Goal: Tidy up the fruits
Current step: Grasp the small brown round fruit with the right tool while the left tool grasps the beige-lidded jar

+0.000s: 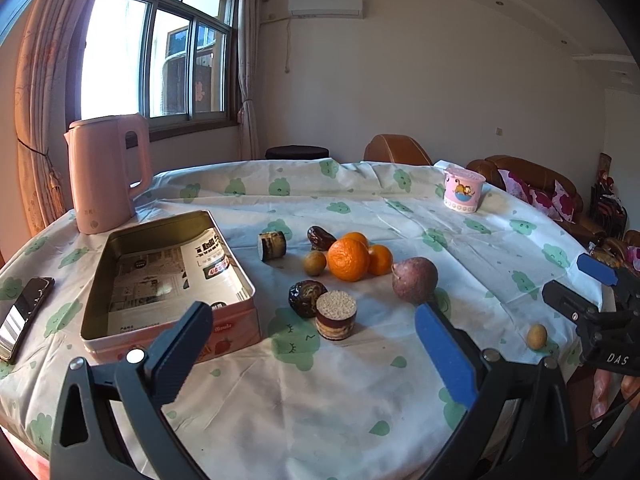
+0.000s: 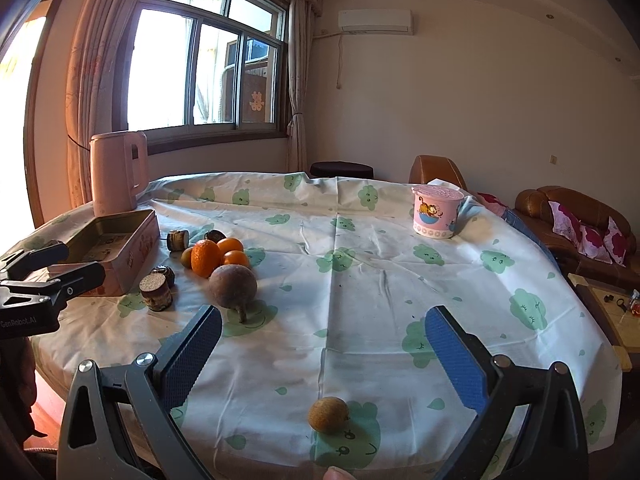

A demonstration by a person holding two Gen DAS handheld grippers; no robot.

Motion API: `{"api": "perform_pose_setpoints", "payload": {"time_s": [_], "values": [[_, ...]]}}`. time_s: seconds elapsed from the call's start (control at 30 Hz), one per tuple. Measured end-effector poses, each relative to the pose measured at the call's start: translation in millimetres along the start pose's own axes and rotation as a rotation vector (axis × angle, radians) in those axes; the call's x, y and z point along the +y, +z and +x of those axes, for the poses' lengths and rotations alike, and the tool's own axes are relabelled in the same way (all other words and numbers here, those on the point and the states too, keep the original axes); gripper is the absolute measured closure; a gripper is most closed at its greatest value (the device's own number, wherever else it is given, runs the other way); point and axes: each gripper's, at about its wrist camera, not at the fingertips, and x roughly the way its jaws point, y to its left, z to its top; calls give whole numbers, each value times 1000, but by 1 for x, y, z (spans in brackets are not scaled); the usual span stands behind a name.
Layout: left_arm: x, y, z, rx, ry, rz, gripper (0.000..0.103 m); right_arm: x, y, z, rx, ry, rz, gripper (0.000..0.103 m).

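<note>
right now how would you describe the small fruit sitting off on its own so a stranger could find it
Start at the round table with the cloud-print cloth. The pile of oranges lies near the pink tin; look away from it, towards the near edge. The lone small brown fruit sits there, right before the open right tool, touching nothing.

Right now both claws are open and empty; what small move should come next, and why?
Probably lower the right claw around the small round brown fruit. It lies alone on the cloth, just below and between that claw's open fingers, far from the fruit cluster beside the open pink metal tin, which holds no fruit yet.
</note>
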Motion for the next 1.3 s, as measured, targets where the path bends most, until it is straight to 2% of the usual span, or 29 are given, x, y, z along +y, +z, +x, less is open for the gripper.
{"api": "perform_pose_setpoints", "payload": {"time_s": [0.2,0.3,0.5,0.6,0.73,0.87,1.0,1.03,1.13,1.3], "values": [[-10,-13,10,38,-19,18,0,-28,-36,4,37,-54,33,3],[-13,-14,13,44,-21,20,0,-36,-47,7,65,-43,47,19],[-20,-15,18,53,-21,31,2,-36,-48,13,71,48,75,28],[-22,-15,20,61,-30,38,8,-28,-51,18,86,103,68,32],[-22,-15,27,82,-44,34,19,-22,-55,27,119,151,67,48],[-19,-11,37,108,-63,13,32,-21,-55,32,122,165,62,57],[-19,-4,50,143,-55,7,37,-17,-54,35,118,169,46,69],[-18,-3,54,151,-54,5,39,-16,-53,36,118,170,42,74],[-16,-1,65,185,-67,-14,55,-16,-50,38,115,183,41,74],[-17,-2,78,218,-47,-12,61,-11,-45,40,100,212,33,75]]}}
